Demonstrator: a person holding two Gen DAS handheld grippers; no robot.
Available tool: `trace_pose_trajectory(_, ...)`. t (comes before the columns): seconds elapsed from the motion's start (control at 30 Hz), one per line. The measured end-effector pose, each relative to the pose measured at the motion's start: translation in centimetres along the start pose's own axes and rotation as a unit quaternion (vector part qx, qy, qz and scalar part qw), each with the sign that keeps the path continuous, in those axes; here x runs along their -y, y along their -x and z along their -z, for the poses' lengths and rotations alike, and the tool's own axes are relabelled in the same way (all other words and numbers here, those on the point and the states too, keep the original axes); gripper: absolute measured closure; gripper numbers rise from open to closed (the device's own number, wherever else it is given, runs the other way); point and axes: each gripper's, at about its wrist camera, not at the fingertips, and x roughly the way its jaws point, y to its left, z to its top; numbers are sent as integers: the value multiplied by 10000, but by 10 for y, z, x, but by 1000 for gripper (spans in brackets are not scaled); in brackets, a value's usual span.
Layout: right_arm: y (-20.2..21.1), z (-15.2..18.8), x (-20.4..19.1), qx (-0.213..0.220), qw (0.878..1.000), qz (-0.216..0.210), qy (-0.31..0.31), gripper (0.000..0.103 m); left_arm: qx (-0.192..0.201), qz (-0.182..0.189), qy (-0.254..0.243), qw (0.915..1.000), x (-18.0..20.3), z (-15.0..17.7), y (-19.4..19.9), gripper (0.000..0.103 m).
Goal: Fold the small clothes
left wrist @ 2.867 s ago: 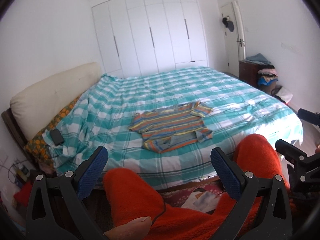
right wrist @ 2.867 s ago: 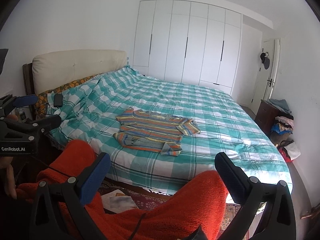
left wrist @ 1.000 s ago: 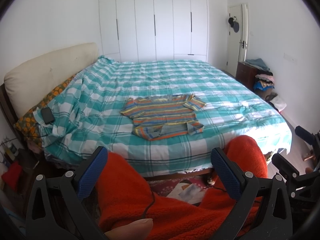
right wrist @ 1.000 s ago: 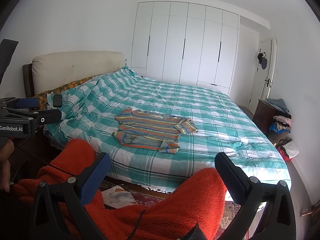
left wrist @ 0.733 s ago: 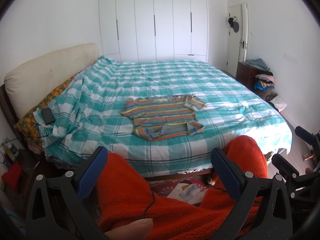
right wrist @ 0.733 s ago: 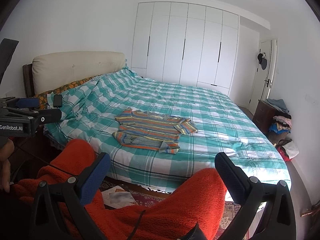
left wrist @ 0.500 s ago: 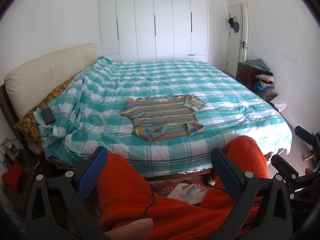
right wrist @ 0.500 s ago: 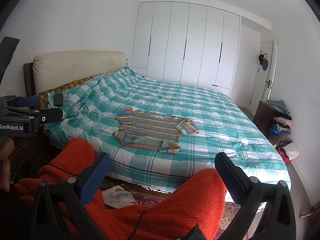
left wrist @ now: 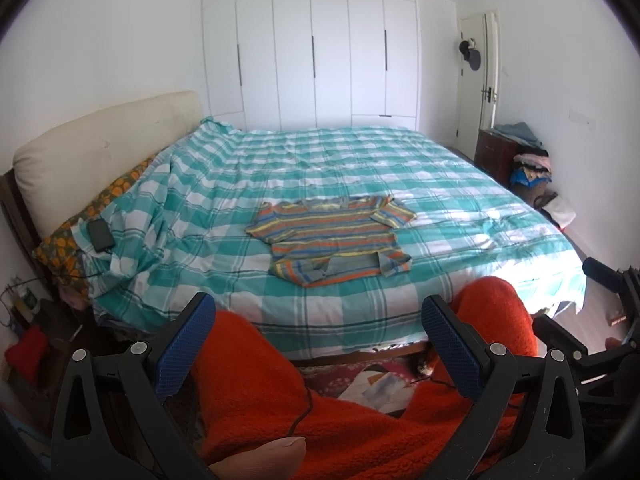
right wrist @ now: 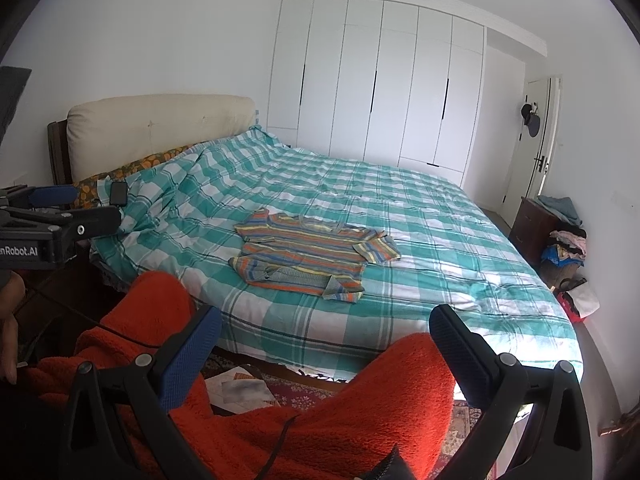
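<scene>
A small striped shirt lies flat on the teal checked bed, its bottom hem partly turned up; it also shows in the right wrist view. My left gripper is open and empty, held over red-clad knees well short of the bed. My right gripper is open and empty, also back from the bed's near edge. The left gripper shows at the left edge of the right wrist view.
A phone lies by the orange pillow near the cream headboard. White wardrobes stand behind the bed. A dresser with piled clothes is at the right wall. A rug with papers lies on the floor.
Over the past seconds both grippers have drawn back slightly and levelled; in the last second almost nothing has moved. The shirt lies as before.
</scene>
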Motion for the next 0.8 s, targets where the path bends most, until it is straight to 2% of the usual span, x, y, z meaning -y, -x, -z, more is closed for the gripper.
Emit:
trace_pose_trajectory(0.17,-17,-5,-9,-218,9996,-16,155,0,-107,-89,77,9999,-8,4,-9,0)
trace_pose_trajectory(0.57,-65,-3,-21,-701,9962,-108,502,0,-774,-148,552,9954,-42,27,-57,0)
trace_pose_trajectory(0.67,-77,-4,-17,-781,9960,-124,421,0,-1062,-14,726,9917,-48,25,-79,0)
trace_pose_trajectory(0.8,-95,-9,-4,-822,9965,-16,126,0,-1195,-29,775,9898,-51,16,-101,0)
